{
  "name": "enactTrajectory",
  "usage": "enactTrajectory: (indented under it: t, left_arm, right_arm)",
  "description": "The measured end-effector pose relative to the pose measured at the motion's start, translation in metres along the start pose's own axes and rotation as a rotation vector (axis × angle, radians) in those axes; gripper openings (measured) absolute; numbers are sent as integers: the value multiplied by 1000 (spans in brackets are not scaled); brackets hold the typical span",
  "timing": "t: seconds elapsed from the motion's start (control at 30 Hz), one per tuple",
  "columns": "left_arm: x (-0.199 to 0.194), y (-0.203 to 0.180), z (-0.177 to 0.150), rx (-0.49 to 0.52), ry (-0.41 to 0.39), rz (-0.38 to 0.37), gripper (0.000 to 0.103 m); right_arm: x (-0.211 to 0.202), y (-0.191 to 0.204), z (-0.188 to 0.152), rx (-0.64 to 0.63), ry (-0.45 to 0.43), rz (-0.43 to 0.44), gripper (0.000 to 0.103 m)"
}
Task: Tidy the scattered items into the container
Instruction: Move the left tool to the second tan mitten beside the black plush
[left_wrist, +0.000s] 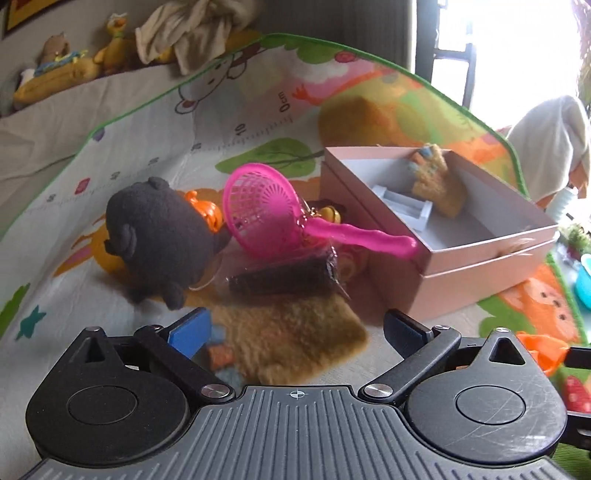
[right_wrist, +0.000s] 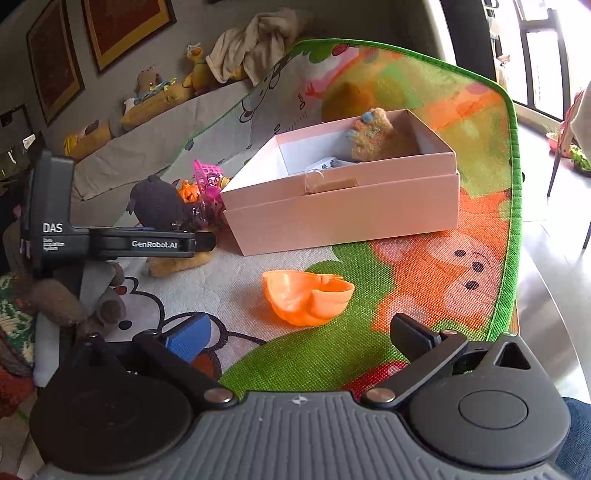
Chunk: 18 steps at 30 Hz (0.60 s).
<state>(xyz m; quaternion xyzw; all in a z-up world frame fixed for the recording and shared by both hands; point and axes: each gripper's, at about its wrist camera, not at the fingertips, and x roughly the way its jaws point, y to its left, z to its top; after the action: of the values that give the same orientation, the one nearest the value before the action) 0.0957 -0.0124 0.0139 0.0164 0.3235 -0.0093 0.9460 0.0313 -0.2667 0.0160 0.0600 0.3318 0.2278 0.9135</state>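
Left wrist: one pink box (left_wrist: 476, 273); two items inside; one pink strainer (left_wrist: 258, 206).

The play mat (left_wrist: 258, 122) is pale with cartoon animals, a printed ruler strip, orange and green patches and a bright green border. The box (right_wrist: 343, 210) is pale pink outside and white inside, holding a mustard-yellow fuzzy toy (right_wrist: 373, 134) with blue and orange spots. The sieve (left_wrist: 266, 214) is hot pink, the plush (left_wrist: 159, 236) charcoal black, the half shell (right_wrist: 308, 297) bright orange. Each gripper is black, with one blue pad (left_wrist: 190, 330).
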Motion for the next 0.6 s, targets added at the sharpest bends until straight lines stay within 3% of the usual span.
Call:
enactTrajectory:
  t: [0.03, 0.1, 0.2, 0.33, 0.53, 0.6]
  left_arm:
    - [7, -1, 1, 34, 1, 26, 102]
    - [16, 0, 4, 74, 14, -1, 102]
    - [20, 0, 6, 151, 60, -182, 102]
    - [1, -8, -2, 236, 102, -314, 102]
    - [-46, -12, -31, 222, 133, -443, 102]
    - [-56, -12, -39, 204, 126, -452, 102]
  right_arm:
    - [0, -1, 0, 5, 1, 3, 103]
    - [1, -2, 1, 16, 7, 11, 103]
    - [2, -3, 0, 24, 10, 14, 103]
    - [2, -3, 0, 28, 8, 12, 103]
    - [2, -2, 0, 24, 12, 8, 103]
    - [3, -2, 0, 20, 15, 6, 103]
